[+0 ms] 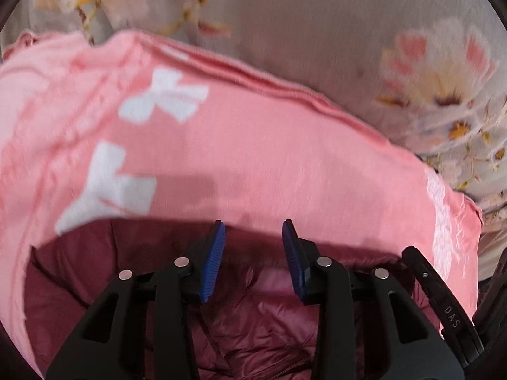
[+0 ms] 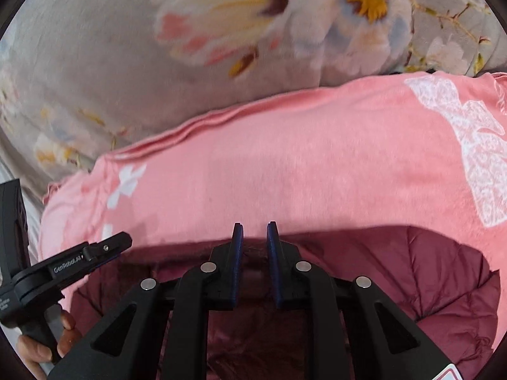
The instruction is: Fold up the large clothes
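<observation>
A pink garment [image 1: 253,145] with white bow prints lies folded on a floral bedspread [image 1: 317,31], several layered edges showing along its far side. In the right wrist view the pink garment [image 2: 301,174] fills the middle. Below its near edge shows a dark red quilted garment [image 1: 253,310], also seen as the dark red quilted garment [image 2: 412,278]. My left gripper [image 1: 253,231] hovers at the pink garment's near edge, open, with nothing between its blue pads. My right gripper [image 2: 254,226] stands beside it at the same edge, its jaws narrowly apart and empty.
The floral bedspread [image 2: 126,47] stretches beyond the pink garment. The left gripper [image 2: 111,243] shows at the left of the right wrist view, held by a hand [image 2: 41,345]. Part of the right gripper's finger [image 1: 421,272] shows at the right of the left wrist view.
</observation>
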